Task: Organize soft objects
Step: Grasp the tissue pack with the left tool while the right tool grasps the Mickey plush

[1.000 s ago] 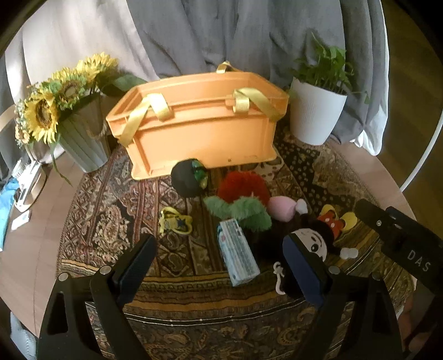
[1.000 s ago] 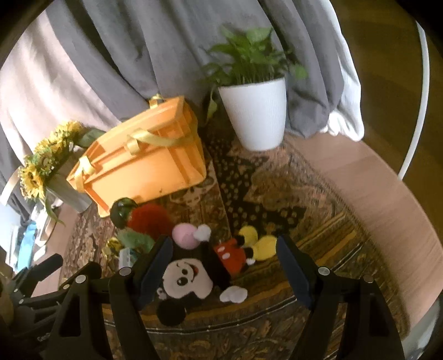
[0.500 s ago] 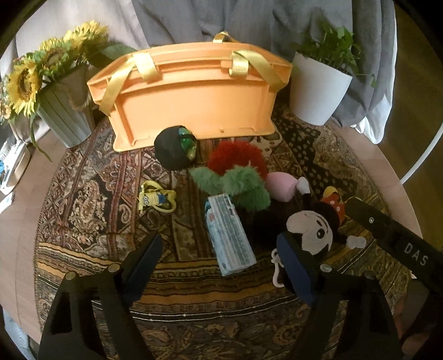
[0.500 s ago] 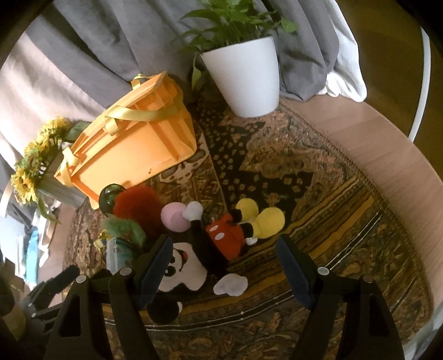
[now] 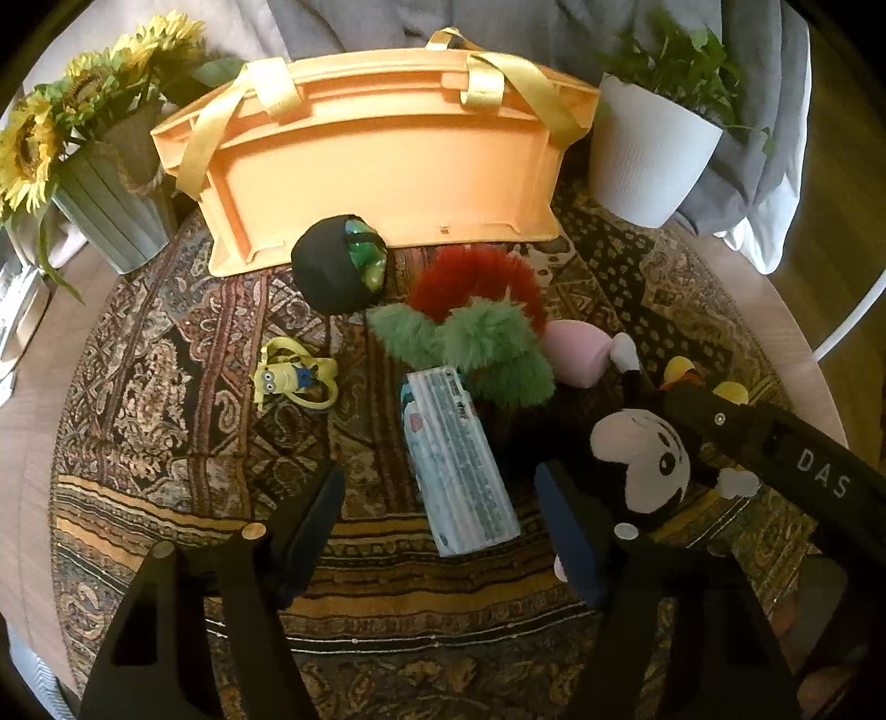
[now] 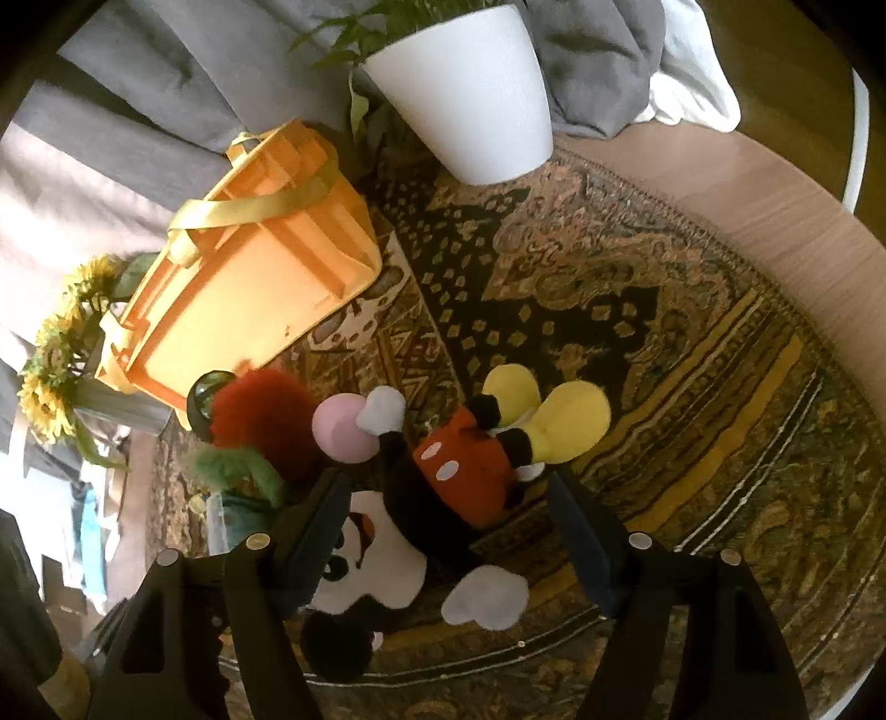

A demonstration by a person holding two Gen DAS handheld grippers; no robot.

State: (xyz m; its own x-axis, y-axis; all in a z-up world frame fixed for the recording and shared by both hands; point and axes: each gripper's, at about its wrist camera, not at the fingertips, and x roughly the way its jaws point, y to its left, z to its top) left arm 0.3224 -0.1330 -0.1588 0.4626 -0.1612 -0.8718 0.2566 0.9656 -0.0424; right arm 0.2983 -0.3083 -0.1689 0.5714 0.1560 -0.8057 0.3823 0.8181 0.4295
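A Mickey Mouse plush (image 6: 437, 493) lies on the patterned cloth, its body between the fingers of my open right gripper (image 6: 451, 540); it also shows in the left wrist view (image 5: 645, 459). My open left gripper (image 5: 437, 545) hovers over a pale blue tissue pack (image 5: 457, 462). Beyond it lie a red and green furry plush (image 5: 476, 327), a pink soft toy (image 5: 578, 354), a black ball with green inside (image 5: 338, 271) and a small yellow minion toy (image 5: 293, 376). An orange crate with yellow straps (image 5: 382, 166) stands behind them.
A white plant pot (image 5: 648, 160) stands at the back right and a grey pot of sunflowers (image 5: 105, 205) at the back left. Grey fabric (image 5: 554, 27) hangs behind. The round table edge (image 6: 775, 210) runs past the cloth on the right.
Both grippers have moved forward and lower toward the toys. The right gripper's fingers now straddle the Mickey plush; the left is closer over the tissue pack.
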